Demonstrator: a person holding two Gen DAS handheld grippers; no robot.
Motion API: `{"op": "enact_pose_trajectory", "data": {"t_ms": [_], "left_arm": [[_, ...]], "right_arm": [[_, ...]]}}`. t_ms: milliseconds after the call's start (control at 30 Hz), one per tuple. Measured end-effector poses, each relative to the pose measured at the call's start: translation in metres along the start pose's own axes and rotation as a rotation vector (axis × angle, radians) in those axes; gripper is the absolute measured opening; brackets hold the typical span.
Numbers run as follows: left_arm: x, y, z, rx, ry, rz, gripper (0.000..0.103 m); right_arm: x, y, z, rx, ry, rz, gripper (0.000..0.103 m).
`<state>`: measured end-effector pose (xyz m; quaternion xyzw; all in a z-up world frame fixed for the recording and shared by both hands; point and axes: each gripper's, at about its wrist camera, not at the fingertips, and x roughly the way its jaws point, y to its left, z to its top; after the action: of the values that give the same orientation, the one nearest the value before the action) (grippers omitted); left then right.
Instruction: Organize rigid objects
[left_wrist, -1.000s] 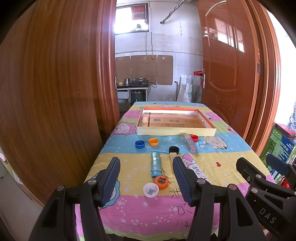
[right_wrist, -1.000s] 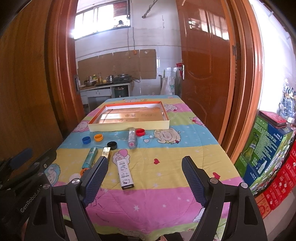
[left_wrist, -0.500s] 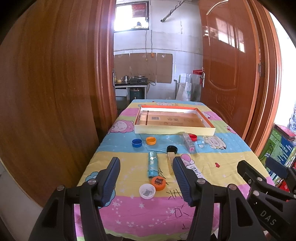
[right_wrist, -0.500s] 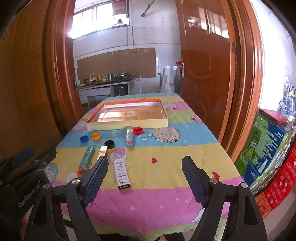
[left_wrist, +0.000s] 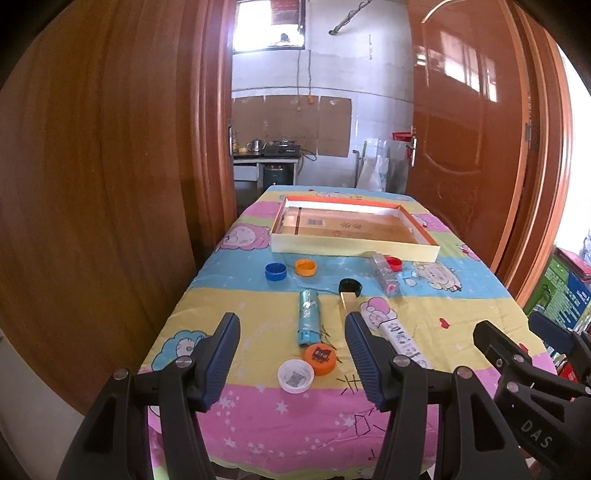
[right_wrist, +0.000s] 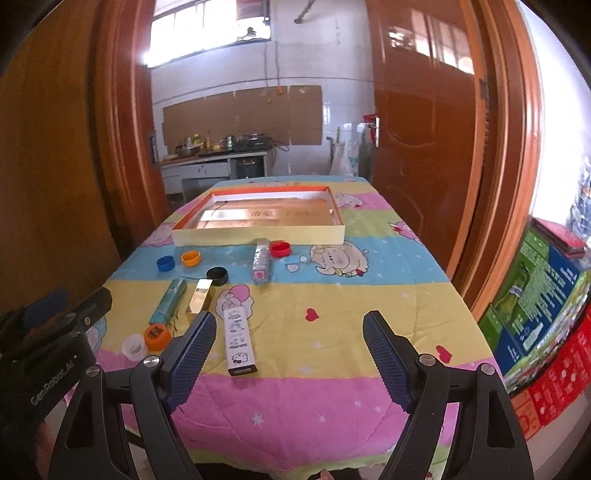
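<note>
A shallow cream box tray (left_wrist: 354, 249) (right_wrist: 258, 236) with an orange inner rim lies at the table's far end. In front of it lie blue (left_wrist: 275, 271), orange (left_wrist: 306, 267), red (left_wrist: 393, 263) and black (left_wrist: 349, 286) caps, a clear stick box (left_wrist: 385, 274), a teal tube (left_wrist: 308, 316), a gold bar (right_wrist: 199, 295) and a white printed box (right_wrist: 239, 339). A white cap (left_wrist: 295, 376) and an orange cap (left_wrist: 320, 359) lie nearest. My left gripper (left_wrist: 291, 350) and right gripper (right_wrist: 290, 347) are both open and empty, held above the near table edge.
The table wears a striped cartoon cloth (right_wrist: 332, 295). Wooden door panels stand to the left (left_wrist: 92, 184) and right (left_wrist: 465, 129). Stacked cartons (right_wrist: 535, 302) sit at the right of the table. A kitchen counter (right_wrist: 218, 155) is behind.
Both grippers have risen and pulled back slightly, so the table objects sit a little farther and lower in view. Both jaws stay open. Nothing on the table has moved.
</note>
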<state>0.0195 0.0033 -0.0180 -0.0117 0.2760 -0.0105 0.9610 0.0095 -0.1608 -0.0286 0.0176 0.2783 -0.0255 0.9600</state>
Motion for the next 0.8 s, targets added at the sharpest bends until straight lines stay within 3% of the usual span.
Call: {"op": "enact_pose_trajectory", "data": {"t_ms": [800], "left_arm": [[0.021, 0.004, -0.003, 0.020, 0.030, -0.013, 0.059]], "right_arm": [[0.011, -0.001, -0.002, 0.021, 0.006, 0.002, 0.083]]}}
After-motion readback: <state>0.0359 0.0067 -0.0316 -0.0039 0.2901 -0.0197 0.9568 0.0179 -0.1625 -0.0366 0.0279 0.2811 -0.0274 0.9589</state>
